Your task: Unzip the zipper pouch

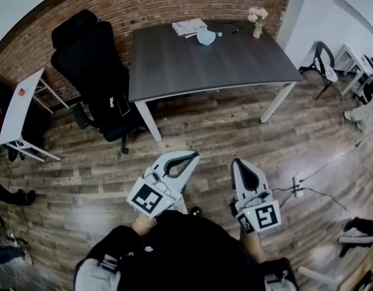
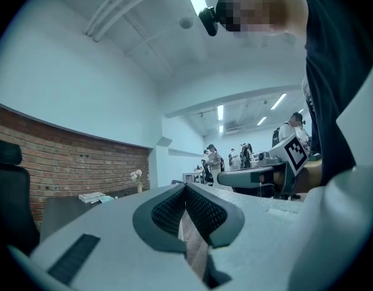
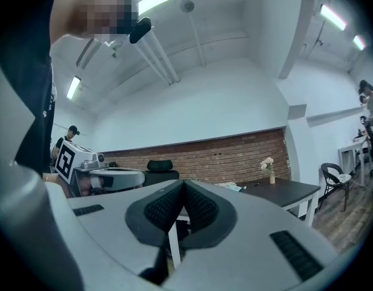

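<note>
A light blue zipper pouch [image 1: 206, 37] lies at the far side of the dark table [image 1: 192, 65], and shows small in the right gripper view [image 3: 234, 187]. My left gripper [image 1: 191, 156] is held over the wooden floor, well short of the table, with its jaws shut and nothing between them. Beside it, my right gripper [image 1: 238, 164] is shut and empty too. In the left gripper view the left gripper's tips [image 2: 186, 187] meet, and in the right gripper view the right gripper's tips [image 3: 184, 183] meet. Both point toward the table.
A black office chair [image 1: 92, 71] stands left of the table. On the table are a stack of papers [image 1: 189, 26] and a small vase of flowers [image 1: 257, 21]. A white side table [image 1: 20, 108] stands far left. A power strip with cables [image 1: 298, 187] lies on the floor at right.
</note>
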`<action>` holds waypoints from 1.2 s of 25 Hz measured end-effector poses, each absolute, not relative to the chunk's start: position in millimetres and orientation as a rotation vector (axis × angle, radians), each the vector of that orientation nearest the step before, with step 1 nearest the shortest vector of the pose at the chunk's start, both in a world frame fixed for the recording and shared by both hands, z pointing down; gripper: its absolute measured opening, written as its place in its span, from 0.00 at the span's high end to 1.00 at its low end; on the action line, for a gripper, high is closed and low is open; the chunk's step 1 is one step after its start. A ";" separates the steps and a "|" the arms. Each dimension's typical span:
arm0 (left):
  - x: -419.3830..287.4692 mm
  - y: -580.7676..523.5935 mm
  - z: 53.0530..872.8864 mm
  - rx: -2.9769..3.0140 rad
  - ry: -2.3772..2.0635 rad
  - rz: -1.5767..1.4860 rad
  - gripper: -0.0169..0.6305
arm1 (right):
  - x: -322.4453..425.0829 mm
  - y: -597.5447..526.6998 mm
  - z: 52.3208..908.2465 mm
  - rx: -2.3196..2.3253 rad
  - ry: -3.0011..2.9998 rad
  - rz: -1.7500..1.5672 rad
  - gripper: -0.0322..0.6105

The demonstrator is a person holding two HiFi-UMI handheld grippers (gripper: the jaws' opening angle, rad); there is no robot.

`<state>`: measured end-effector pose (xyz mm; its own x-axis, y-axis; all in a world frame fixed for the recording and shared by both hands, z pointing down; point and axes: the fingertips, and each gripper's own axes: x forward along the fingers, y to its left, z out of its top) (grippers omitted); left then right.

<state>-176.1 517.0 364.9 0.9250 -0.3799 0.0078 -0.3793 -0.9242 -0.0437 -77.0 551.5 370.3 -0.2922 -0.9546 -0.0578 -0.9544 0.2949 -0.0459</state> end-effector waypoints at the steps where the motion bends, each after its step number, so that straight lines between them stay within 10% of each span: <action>1: -174.6 513.7 365.2 -3.042 0.603 -0.020 0.97 | -75.3 548.7 371.5 -1.828 2.476 -0.001 0.95; 30: -140.7 287.9 363.5 -3.070 0.477 0.052 0.97 | -25.5 340.2 356.0 -1.966 2.394 0.040 0.95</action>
